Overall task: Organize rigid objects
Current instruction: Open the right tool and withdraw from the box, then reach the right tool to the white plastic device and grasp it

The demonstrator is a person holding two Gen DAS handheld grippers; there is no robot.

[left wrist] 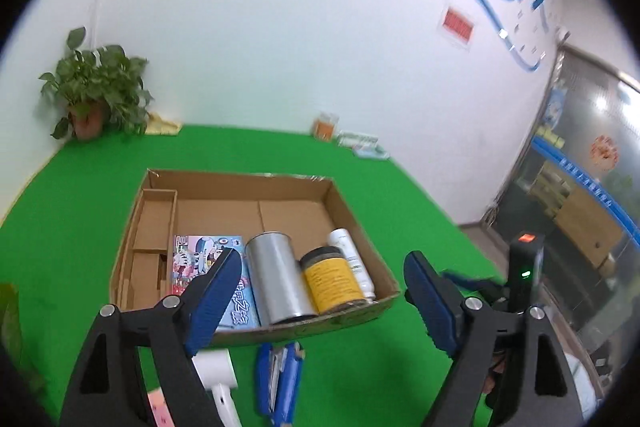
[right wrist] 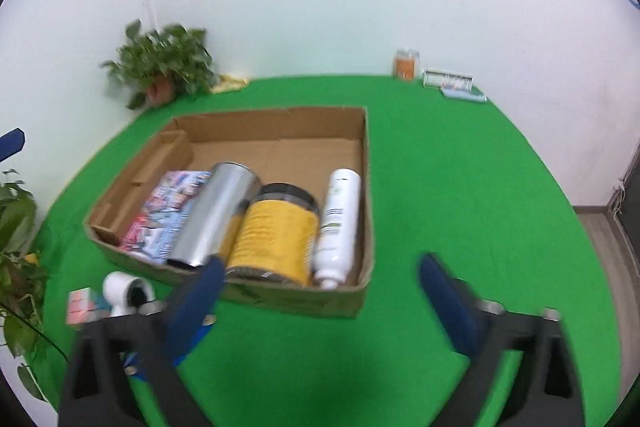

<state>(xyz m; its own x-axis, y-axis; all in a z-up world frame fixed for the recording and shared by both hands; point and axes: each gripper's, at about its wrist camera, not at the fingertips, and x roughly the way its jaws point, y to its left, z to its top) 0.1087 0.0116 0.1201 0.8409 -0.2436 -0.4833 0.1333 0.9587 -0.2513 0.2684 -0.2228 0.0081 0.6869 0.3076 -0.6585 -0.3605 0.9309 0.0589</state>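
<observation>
Green cloth [left wrist: 400,211] bears the box [left wrist: 360,227] (tin [left wrist: 276,275] inside), seemingly beyond both grippers' [left wrist: 320,291] empty, parted jaws.

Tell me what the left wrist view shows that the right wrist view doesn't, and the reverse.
Only the left wrist view shows the blue stapler-like tool on the green cloth in front of the box, and the glass partition at right.

Only the right wrist view shows the pink cube beside the white device, and a leafy plant at the left edge.

Both show the cardboard box holding the picture box, silver can, yellow jar and white bottle, plus the potted plant behind.
</observation>
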